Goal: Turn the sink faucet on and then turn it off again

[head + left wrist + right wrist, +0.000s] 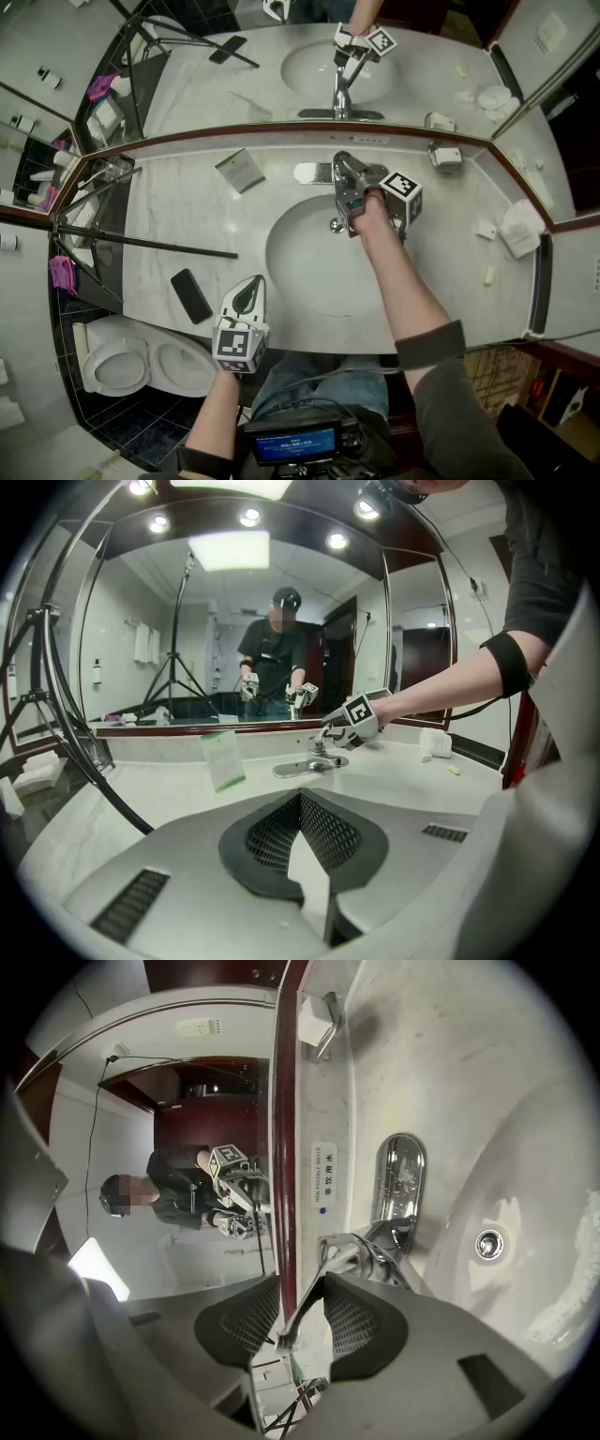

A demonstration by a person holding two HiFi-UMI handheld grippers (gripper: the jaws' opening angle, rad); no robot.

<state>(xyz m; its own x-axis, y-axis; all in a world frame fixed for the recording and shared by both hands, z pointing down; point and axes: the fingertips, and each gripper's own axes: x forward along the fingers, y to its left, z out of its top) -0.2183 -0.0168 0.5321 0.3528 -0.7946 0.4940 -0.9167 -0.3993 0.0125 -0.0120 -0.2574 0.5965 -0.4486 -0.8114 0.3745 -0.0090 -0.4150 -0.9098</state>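
Observation:
The chrome faucet (319, 172) stands at the back of the white basin (300, 267). My right gripper (350, 195) reaches over the basin to it. In the right gripper view the thin lever handle (323, 1274) runs between the mesh pads of the right gripper (300, 1290). The lever lies along the right pad and a gap shows on the other side, so the jaws stand open around it. The faucet base (398, 1180) and the drain (488, 1243) lie beyond; I see no water running. My left gripper (248, 298) rests at the counter's front edge, shut and empty, its pads (323, 832) meeting.
On the marble counter lie a black phone (190, 295), a small card (240, 171), a metal holder (445, 156) and folded cloths (520, 228). A black tripod leg (141, 241) crosses the left side. The mirror rises behind the faucet. A toilet (122, 361) stands below left.

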